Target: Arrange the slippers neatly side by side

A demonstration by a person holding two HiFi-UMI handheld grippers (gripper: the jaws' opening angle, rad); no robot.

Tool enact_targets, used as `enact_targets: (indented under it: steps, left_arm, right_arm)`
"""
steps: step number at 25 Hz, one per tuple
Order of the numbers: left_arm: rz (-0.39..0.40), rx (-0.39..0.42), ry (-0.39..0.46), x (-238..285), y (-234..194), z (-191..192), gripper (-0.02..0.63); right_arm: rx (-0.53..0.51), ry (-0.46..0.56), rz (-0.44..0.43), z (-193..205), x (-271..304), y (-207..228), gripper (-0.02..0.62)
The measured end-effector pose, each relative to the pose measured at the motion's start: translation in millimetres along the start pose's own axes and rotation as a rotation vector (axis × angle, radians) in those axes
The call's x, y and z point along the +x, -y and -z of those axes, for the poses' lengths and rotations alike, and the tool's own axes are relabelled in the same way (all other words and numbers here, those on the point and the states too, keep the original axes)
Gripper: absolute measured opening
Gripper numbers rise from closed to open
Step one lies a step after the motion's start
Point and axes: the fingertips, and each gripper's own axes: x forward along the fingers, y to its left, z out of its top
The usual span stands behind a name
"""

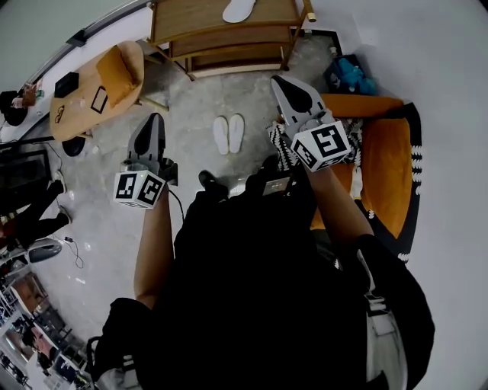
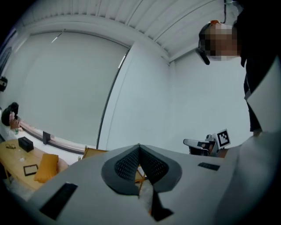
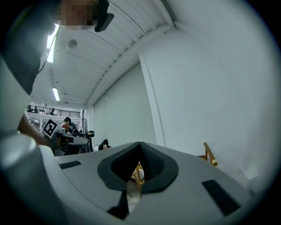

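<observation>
Two white slippers [image 1: 229, 134] lie side by side on the grey floor, toes pointing toward the wooden shelf, seen in the head view. A third white slipper [image 1: 239, 9] rests on top of that shelf. My left gripper [image 1: 155, 120] is held up in the air to the left of the pair, jaws shut and empty. My right gripper [image 1: 284, 82] is raised to the right of the pair, also shut with nothing in it. In the left gripper view the left gripper [image 2: 139, 147] points level at a pale wall. The right gripper [image 3: 139, 145] likewise faces a wall, and neither gripper view shows the slippers.
A low wooden shelf [image 1: 229, 36] stands beyond the slippers. A round wooden table [image 1: 80, 95] with an orange cushion is at the left. An orange seat on a black mat [image 1: 387, 164] sits at the right, with a blue object [image 1: 351, 74] behind it.
</observation>
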Motion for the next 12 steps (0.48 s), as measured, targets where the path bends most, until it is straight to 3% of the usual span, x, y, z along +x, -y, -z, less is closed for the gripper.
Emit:
enact_targets:
  steps: [6, 12]
  left_arm:
    - [0.053, 0.11, 0.008, -29.5, 5.4, -18.5, 0.015]
    - [0.074, 0.112, 0.114, -79.9, 2.5, -36.7, 0.015]
  right_arm:
    - [-0.017, -0.002, 0.049, -3.0, -20.8, -30.0, 0.031]
    - [-0.033, -0.012, 0.095, 0.2, -48.9, -84.7, 0.031]
